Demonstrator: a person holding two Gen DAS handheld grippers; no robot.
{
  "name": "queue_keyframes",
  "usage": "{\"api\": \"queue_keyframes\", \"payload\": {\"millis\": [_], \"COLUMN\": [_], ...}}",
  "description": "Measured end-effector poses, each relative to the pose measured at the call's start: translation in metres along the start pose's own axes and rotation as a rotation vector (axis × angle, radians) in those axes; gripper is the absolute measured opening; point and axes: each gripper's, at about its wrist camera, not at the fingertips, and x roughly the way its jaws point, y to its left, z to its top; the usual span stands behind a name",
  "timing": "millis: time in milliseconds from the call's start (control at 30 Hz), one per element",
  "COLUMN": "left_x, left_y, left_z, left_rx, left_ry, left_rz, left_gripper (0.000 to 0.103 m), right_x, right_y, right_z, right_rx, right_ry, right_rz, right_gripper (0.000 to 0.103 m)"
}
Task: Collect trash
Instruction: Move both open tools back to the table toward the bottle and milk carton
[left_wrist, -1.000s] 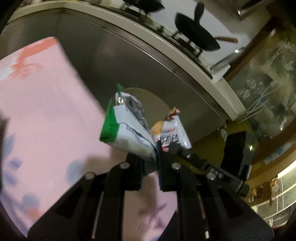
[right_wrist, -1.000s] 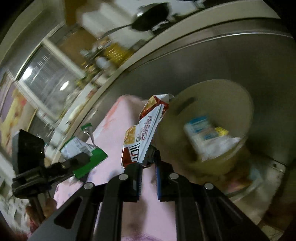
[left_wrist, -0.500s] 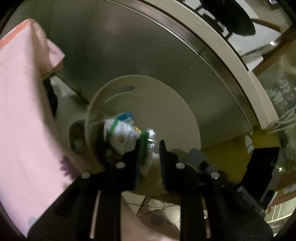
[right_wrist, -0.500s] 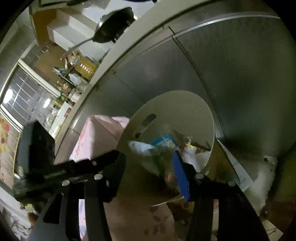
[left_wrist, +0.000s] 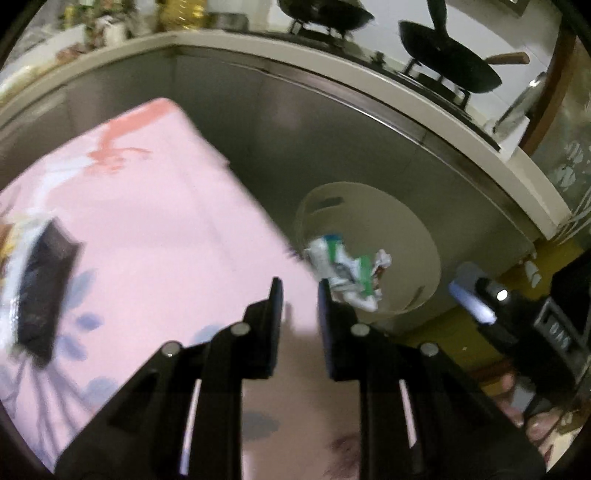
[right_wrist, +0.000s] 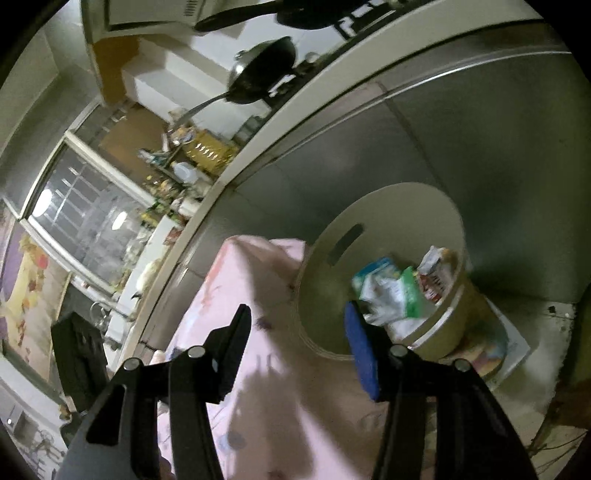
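Trash sits already inside the round cream bin (right_wrist: 436, 325), which stands on the floor against the steel cabinet front (left_wrist: 332, 147). In the right wrist view the bin holds a white and green wrapper (right_wrist: 397, 299), a red and white snack packet (right_wrist: 434, 275) leaning at the far rim, and a small blue and white carton (right_wrist: 373, 271) behind them. The bin has a slot handle in its wall, and its rim stands just beside the edge of the pink flowered cloth (left_wrist: 155, 229).

The left gripper (left_wrist: 300, 295) has its jaws only a little apart, with a narrow gap and nothing between the pads. It points down over the pink cloth, close to the corner where the cloth meets the bin. The white and green wrapper (left_wrist: 341, 275) appears just past the right finger, but it lies in the bin and does not touch the finger.

The right gripper (right_wrist: 297, 321) has its jaws spread about halfway and holds nothing. The blue pad of its right finger is in front of the bin's near wall; the left finger is over the cloth.

On the cloth, far to the left in the left wrist view, lies a dark flat packet (left_wrist: 42, 288); it is blurred. On the counter above the cabinet stands a black pan (left_wrist: 448, 62) on the stove.
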Motion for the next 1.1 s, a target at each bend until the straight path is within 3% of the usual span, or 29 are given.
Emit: {"api": "queue_keyframes", "payload": {"millis": [167, 500, 733, 1100], "left_x": [-0.040, -0.104, -0.134, -0.158], "left_y": [0.031, 0.121, 0.170, 0.222], "left_z": [-0.025, -0.059, -0.080, -0.104], "left_rx": [0.004, -0.093, -0.162, -0.241], "left_ry": [-0.057, -0.146, -0.181, -0.203], "left_rz": [0.137, 0.365, 0.455, 0.525], "left_gripper": [0.018, 0.018, 0.018, 0.018], "right_x": [0.001, 0.029, 0.052, 0.088], "right_y": [0.035, 0.107, 0.159, 0.200], "right_z": [-0.025, -0.070, -0.100, -0.144], "right_rx": [-0.039, -0.161, -0.254, -0.335], "right_ry": [0.037, 0.151, 0.218, 0.336], "right_rz": [0.045, 0.097, 0.128, 0.133], "right_gripper": [0.051, 0.051, 0.051, 0.051]}}
